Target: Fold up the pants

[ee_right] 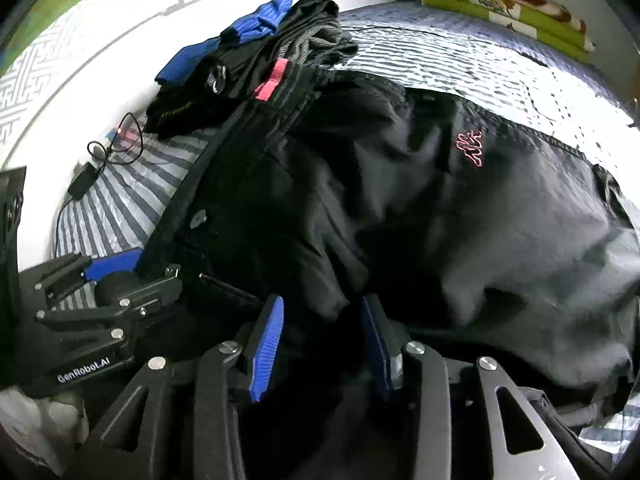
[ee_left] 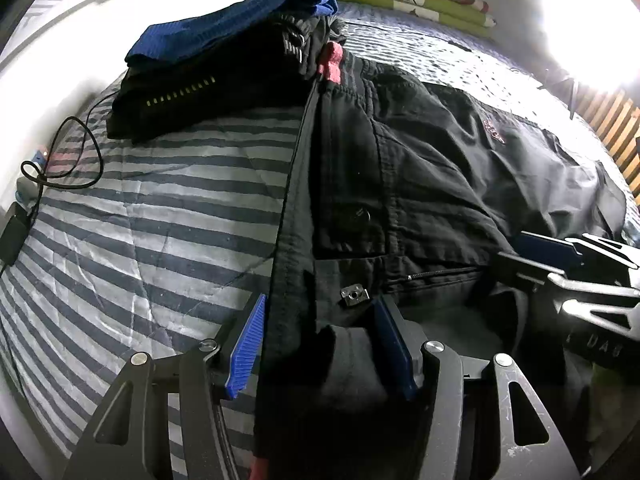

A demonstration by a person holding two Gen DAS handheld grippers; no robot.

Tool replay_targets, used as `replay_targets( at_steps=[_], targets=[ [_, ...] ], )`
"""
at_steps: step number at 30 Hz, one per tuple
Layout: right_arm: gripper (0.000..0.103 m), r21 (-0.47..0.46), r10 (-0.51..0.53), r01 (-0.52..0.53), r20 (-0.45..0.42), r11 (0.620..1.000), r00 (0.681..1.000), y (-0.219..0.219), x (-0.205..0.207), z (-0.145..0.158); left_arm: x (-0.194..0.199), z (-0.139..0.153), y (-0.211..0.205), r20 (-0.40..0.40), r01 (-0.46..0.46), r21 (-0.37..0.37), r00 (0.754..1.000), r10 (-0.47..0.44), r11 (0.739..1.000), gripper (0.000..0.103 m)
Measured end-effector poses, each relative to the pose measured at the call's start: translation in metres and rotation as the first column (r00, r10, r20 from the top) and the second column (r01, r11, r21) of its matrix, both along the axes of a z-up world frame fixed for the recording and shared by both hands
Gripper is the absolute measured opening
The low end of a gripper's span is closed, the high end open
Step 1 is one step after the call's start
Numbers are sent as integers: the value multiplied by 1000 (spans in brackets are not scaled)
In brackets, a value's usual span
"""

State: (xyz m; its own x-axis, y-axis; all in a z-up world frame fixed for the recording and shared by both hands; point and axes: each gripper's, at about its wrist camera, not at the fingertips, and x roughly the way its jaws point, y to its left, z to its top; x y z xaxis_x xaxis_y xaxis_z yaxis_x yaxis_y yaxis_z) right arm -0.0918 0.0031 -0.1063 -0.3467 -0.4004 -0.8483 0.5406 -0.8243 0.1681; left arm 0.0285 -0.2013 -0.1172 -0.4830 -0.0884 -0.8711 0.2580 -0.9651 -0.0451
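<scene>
We are examining a pair of black pants (ee_right: 400, 208) lying spread across a striped bedcover (ee_left: 140, 208), with the waistband end nearest both cameras and a small pink embroidered logo (ee_right: 469, 147) showing on the cloth further out. We are noting that the left gripper (ee_left: 320, 344) is standing with its blue-padded fingers (ee_left: 246, 348) part-way apart and a thick fold of the waistband, near the metal clasp (ee_left: 353, 294), sitting between them; whether the pads are actually pinching that cloth we cannot tell from either view. We are finding the right gripper (ee_right: 320, 344) in a like condition just beside it, its pads straddling a bunched dark fold, the grip again unconfirmed. In our judgement the garment is going to handle as a light, soft, limp thing: it is wrinkling and sagging freely, so it will drape and slide rather than hold a shape, while the seamed waistband and zip area are reading as stiffer and thicker. We are therefore recommending the hold be taken on the waistband edge at two well-separated points, since the thin leg fabric is likelier to slip from the pads. We are also recording a stack of folded clothes (ee_left: 224, 60) with a blue item on top at the far side, touching the pants, and a black cable (ee_left: 60, 160) lying on the bedcover to the left, well apart.
</scene>
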Motion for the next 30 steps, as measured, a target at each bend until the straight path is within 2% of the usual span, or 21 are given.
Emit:
replay_targets(
  at_steps=[7, 24, 30],
  targets=[
    [43, 63, 21, -18, -61, 998, 998, -10, 8, -1, 0, -3, 1, -3, 9, -1, 1000, -9, 1000, 59],
    [44, 101, 16, -10, -59, 995, 998, -14, 7, 0, 1, -3, 5, -5, 19, -36, 1000, -19, 999, 61],
    [44, 125, 7, 0, -58, 992, 998, -18, 7, 1, 3, -3, 3, -9, 19, -15, 1000, -19, 1000, 61]
  ],
)
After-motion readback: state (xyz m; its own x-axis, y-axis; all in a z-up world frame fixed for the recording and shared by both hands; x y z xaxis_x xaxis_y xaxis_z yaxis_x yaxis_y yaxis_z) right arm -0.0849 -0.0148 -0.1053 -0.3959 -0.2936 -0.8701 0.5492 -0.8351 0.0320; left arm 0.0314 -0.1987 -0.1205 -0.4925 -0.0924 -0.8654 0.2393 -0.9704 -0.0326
